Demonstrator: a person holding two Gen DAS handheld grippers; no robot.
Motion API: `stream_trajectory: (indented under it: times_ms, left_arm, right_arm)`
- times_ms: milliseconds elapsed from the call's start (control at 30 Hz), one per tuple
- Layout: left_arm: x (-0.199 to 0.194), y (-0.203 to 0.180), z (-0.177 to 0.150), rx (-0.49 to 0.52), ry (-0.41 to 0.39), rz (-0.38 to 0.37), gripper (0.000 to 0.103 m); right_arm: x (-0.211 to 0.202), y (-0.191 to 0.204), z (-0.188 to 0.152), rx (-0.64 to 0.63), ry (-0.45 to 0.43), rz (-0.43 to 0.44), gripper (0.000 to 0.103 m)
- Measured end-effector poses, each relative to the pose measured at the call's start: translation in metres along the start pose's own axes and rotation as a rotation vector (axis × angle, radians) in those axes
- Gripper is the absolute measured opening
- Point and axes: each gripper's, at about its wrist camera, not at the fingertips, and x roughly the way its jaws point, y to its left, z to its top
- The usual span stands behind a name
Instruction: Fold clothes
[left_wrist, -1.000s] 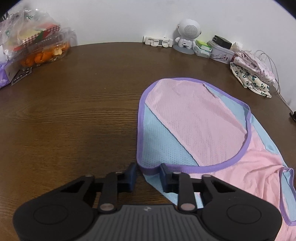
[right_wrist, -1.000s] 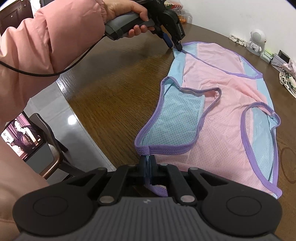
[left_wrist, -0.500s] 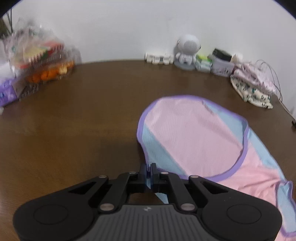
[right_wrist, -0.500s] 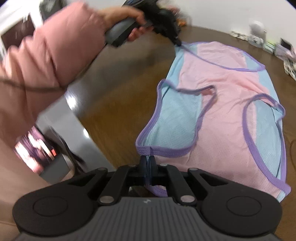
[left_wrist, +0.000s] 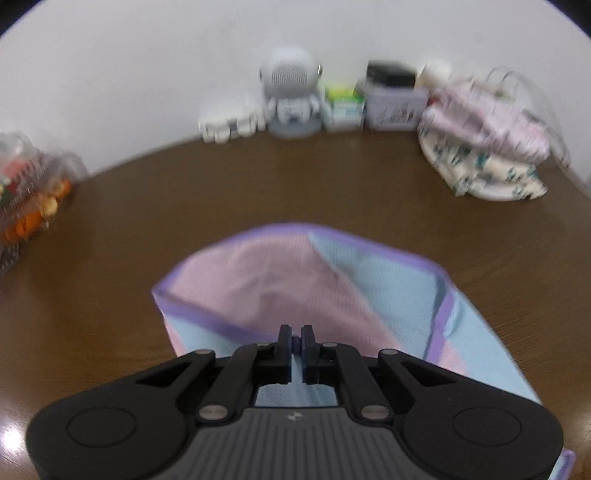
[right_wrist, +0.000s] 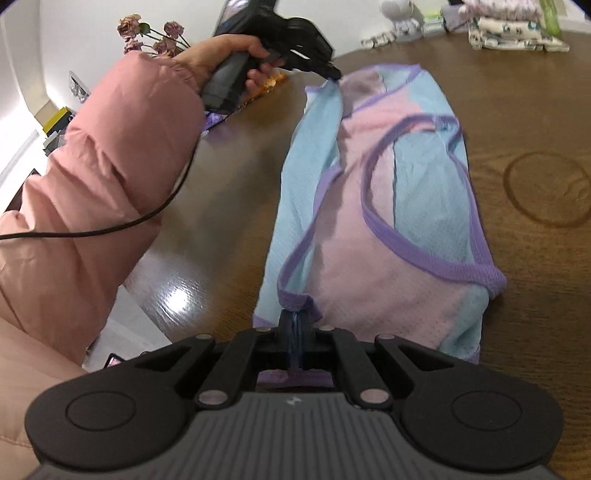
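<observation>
Now pink-and-blue mesh vest, purple-trimmed, folded lengthwise, left claw and right claw each pinching its edge

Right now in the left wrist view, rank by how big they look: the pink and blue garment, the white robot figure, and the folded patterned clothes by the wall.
1. pink and blue garment, nearest.
2. folded patterned clothes.
3. white robot figure, clearly smaller, though blurred.
</observation>
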Motion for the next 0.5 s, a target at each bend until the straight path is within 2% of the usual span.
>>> stream_trajectory:
  times_ms: [100, 167, 200, 367, 500]
  left_arm:
    - [0.007, 0.006, -0.005, -0.026, 0.013, 0.005, 0.02]
    - [0.003, 0.013, -0.007, -0.038, 0.003, -0.012, 0.043]
    - [-0.001, 0.018, -0.008, -0.039, -0.009, -0.017, 0.049]
    - [-0.03, 0.043, -0.014, -0.041, -0.08, -0.03, 0.055]
    - [-0.031, 0.061, -0.02, -0.055, -0.059, 0.003, 0.055]
  right_arm:
    - [0.002, -0.007, -0.001, 0.002, -0.001, 0.013, 0.002]
    - [0.004, -0.01, -0.003, 0.009, -0.006, 0.021, 0.002]
    - [0.004, -0.011, -0.004, 0.014, -0.009, 0.021, 0.002]
    - [0.005, -0.014, -0.005, 0.043, -0.044, 0.012, 0.002]
    - [0.005, -0.016, -0.005, 0.049, -0.046, -0.014, 0.008]
